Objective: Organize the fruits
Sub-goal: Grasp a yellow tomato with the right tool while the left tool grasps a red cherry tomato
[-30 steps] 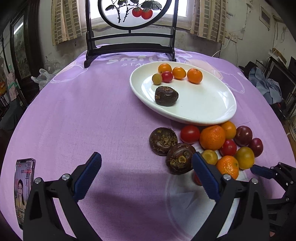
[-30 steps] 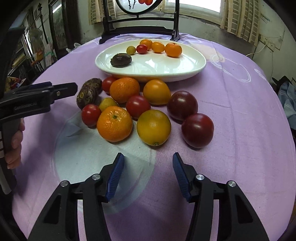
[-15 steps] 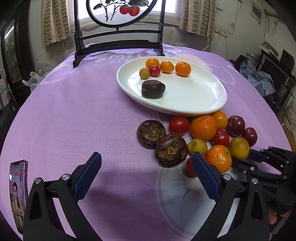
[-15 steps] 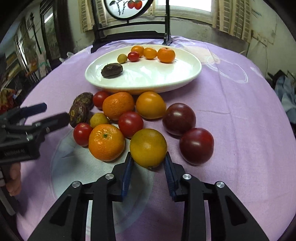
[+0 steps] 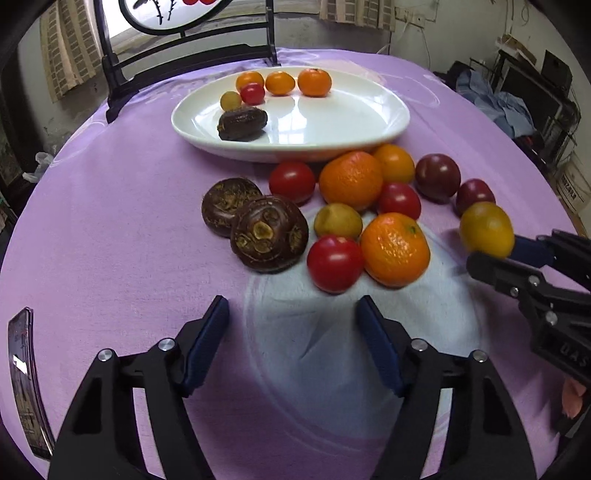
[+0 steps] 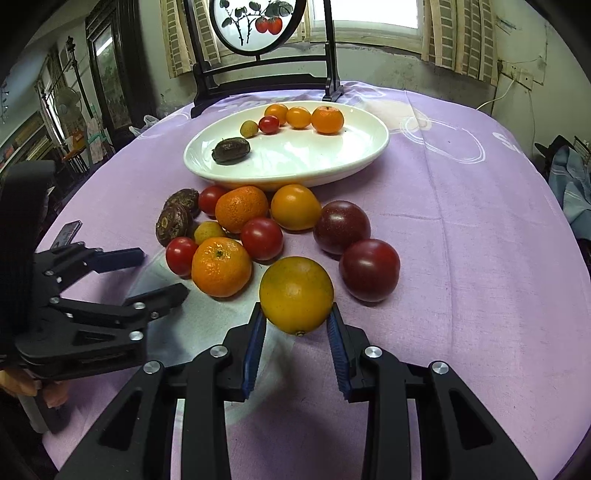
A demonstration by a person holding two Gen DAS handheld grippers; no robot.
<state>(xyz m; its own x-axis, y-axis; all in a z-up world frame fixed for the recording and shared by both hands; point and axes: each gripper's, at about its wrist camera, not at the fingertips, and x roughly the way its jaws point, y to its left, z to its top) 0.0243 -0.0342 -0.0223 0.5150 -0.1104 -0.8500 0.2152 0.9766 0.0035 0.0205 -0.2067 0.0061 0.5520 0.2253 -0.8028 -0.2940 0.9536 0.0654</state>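
Note:
My right gripper [image 6: 296, 321] is shut on a yellow-orange fruit [image 6: 296, 294] and holds it just above the purple cloth; the fruit also shows in the left wrist view [image 5: 486, 229]. My left gripper [image 5: 291, 325] is open and empty, in front of a red tomato [image 5: 334, 263] and a brown water chestnut [image 5: 269, 233]. Loose fruits lie in a cluster: an orange mandarin [image 6: 221, 266], red tomatoes, two dark plums [image 6: 369, 268]. The white plate [image 6: 354, 158] behind holds several small fruits and one brown chestnut [image 6: 231, 149].
A phone [image 5: 26, 384] lies at the table's left edge. A dark wooden stand with a round painted screen [image 6: 258, 22] stands behind the plate. The round table is covered in purple cloth [image 6: 461, 206].
My right gripper moved onto the yellow-orange fruit, shut on it and lifted it slightly. My left gripper moved forward and right toward the fruit cluster, and its jaws have narrowed but stay open.

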